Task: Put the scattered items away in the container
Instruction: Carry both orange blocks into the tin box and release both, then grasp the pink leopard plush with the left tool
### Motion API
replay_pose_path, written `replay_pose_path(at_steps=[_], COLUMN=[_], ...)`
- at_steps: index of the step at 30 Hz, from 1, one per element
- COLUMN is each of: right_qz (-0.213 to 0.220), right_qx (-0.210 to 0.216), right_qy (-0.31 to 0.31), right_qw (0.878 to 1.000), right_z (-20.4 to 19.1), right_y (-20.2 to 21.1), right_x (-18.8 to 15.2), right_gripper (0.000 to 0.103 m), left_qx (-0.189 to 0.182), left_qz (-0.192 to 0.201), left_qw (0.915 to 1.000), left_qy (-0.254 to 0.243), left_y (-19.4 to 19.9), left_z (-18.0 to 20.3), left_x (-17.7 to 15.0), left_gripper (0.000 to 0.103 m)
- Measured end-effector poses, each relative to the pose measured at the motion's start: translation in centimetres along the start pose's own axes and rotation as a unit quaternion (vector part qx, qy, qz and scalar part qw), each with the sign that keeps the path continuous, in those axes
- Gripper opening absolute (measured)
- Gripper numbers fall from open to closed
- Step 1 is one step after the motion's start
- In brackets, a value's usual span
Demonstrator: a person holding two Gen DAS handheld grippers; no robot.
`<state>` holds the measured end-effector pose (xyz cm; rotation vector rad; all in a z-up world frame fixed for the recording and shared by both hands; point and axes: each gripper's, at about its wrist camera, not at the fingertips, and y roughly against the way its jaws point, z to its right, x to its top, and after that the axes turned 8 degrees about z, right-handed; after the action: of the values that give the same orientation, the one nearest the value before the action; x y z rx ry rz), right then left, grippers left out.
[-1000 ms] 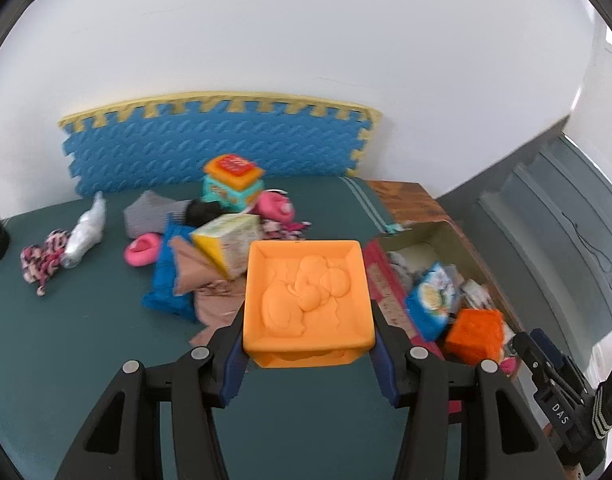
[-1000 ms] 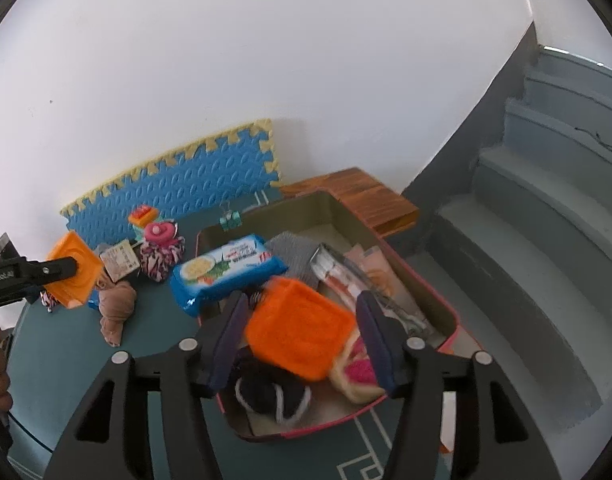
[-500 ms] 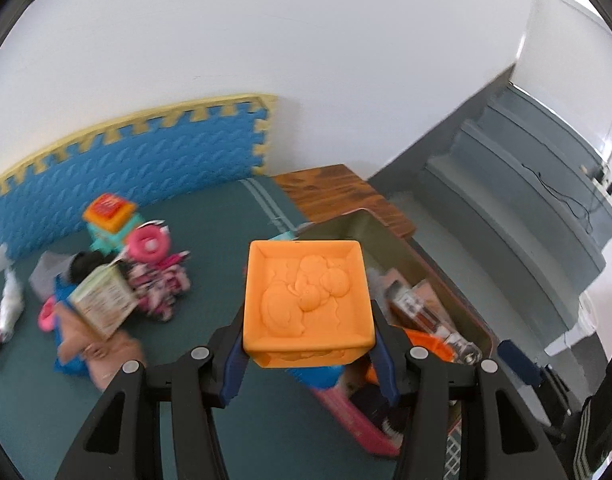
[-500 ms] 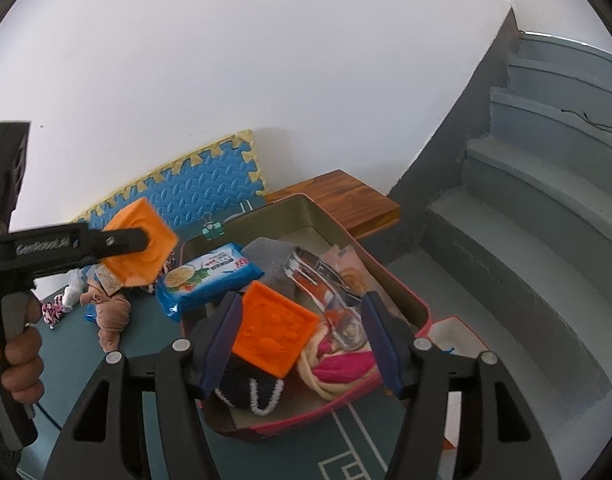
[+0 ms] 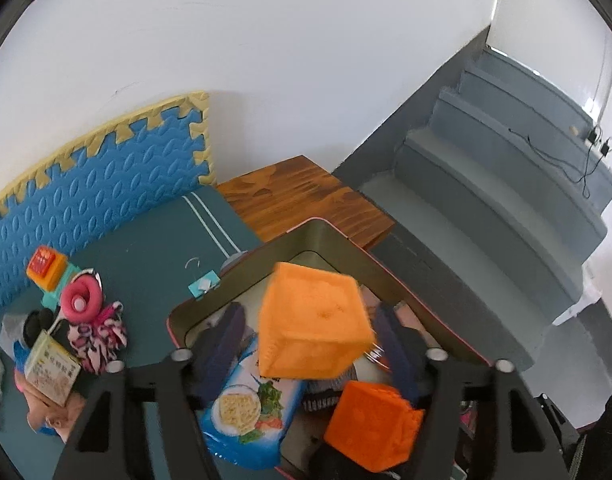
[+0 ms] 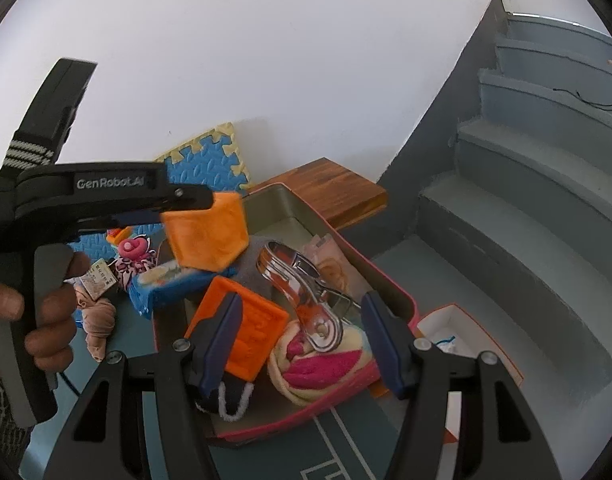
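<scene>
Currently: soft cube (image 5: pixel 314 322) dropping between spread left gripper (image 5: pixel 306 348) fingers above box (image 5: pixel 318 236); right gripper (image 6: pixel 300 340) wide, empty; next, fetch another toy.

You see a light-orange soft foam cube (image 5: pixel 312 322), a deeper orange embossed foam cube (image 5: pixel 372 426), a blue puzzle-edged foam mat (image 5: pixel 94 196) trimmed yellow, and a pink-and-cream rolled cloth (image 6: pixel 322 364).

Tilted orange block (image 5: pixel 314 320) above container (image 5: pixel 318 236)
</scene>
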<state>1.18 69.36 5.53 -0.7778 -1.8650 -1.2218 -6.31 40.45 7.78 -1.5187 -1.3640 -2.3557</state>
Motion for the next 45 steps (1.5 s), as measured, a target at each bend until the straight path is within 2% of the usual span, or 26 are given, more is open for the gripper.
replay_pose_path(at_steps=[4,13,22,28,33,37,42,45], right_qz=[-0.002,0.009,0.019,0.007,-0.016,-0.045,-0.071,-0.082], right_qx=[0.002,0.013,0.048,0.088,0.119,0.141,0.15,0.154], right_qy=[0.0,0.013,0.045,0.079,0.105,0.111,0.121,0.129], right_qw=[1.0,1.0,0.998,0.993,0.987,0.983,0.979,0.976], right_z=[-0.3,-2.5,-7.5,-12.2,-16.1,-18.4,-20.1,-21.2], right_y=[-0.2,0.4,1.2,0.6,-0.3,-1.8,-2.9,-3.5], right_x=[-0.1,0.4,0.9,0.3,-0.9,-2.1,-3.6,-4.1], right_gripper=[0.066,0.066,0.066,0.066,0.066,0.066,0.066,0.066], left_qx=[-0.002,0.018,0.067,0.115,0.156,0.191,0.245,0.268], left_qz=[0.004,0.009,0.014,0.016,0.009,0.013,0.009,0.008], left_qw=[1.0,0.9977,0.9891,0.9757,0.9592,0.949,0.9305,0.9224], left_qy=[0.008,0.064,0.13,0.186,0.236,0.25,0.273,0.278], left_y=[0.6,2.8,6.3,9.0,11.2,13.2,15.5,16.3], left_z=[-0.8,-5.0,-12.2,-18.7,-24.0,-27.7,-33.3,-35.9], left_x=[-0.3,-2.1,-5.6,-8.5,-11.1,-13.3,-16.4,-17.5], left_gripper=[0.07,0.07,0.07,0.07,0.07,0.07,0.07,0.07])
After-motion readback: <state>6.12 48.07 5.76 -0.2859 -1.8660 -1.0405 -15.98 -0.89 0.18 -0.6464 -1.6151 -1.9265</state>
